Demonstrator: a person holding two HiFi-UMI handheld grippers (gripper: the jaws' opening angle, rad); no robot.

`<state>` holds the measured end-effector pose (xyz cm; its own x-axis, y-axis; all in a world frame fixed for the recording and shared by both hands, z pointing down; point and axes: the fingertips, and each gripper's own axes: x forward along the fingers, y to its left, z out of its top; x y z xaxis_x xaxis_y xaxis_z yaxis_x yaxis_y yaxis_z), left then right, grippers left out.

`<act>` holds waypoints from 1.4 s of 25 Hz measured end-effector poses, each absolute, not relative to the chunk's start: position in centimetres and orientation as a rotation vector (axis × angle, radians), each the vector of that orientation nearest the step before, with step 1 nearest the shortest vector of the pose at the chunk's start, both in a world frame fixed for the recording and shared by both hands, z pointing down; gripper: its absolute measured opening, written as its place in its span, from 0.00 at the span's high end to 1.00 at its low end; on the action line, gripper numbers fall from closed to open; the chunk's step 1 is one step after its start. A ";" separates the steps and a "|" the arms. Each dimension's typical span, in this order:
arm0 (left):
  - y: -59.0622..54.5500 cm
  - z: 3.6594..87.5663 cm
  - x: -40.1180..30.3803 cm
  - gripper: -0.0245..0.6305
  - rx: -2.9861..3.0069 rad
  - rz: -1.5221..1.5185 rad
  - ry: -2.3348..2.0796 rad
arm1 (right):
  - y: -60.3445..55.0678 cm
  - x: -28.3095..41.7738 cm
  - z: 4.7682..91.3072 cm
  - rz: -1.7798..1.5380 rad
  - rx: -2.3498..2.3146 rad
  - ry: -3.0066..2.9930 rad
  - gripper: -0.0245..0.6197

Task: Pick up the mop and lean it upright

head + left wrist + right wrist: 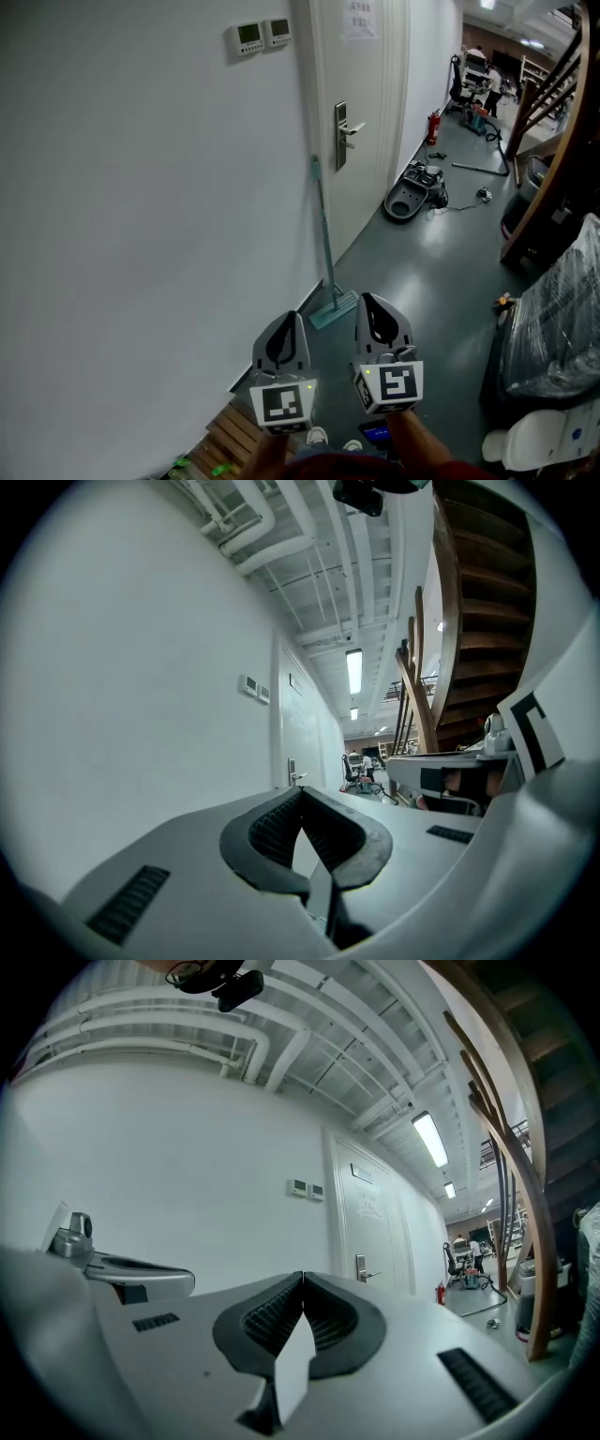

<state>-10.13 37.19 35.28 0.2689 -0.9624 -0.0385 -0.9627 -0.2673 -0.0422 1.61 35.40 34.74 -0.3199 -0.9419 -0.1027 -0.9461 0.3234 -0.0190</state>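
Head view: mop (327, 248) leans on wall (141, 187); left tool (297, 316) and right tool (365, 298) closed, empty.

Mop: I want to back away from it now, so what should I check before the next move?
1. Mop stands upright, handle against the wall, head on the floor: ok.
2. Left gripper has its jaws together with nothing between them: ok.
3. Right gripper has its jaws together with nothing between them: ok.
4. Both grippers are apart from the mop in the head view: ok.
5. Mop handle is apart from the door handle: ok.
6. Mop head sits firmly enough not to slide: cannot tell.
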 end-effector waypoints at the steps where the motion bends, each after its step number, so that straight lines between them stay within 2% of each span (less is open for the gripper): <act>1: 37.1 35.3 -10.4 0.94 -2.461 0.010 1.864 | 35.3 1.4 34.7 0.069 -1.776 2.474 0.93; 19: 32.9 35.3 -15.3 0.94 -2.511 0.058 1.786 | 32.1 -3.5 34.8 0.097 -1.871 2.412 0.93; 35: 26.9 36.0 -11.4 0.94 -2.542 0.063 1.783 | 26.6 0.4 35.2 0.106 -1.886 2.401 0.93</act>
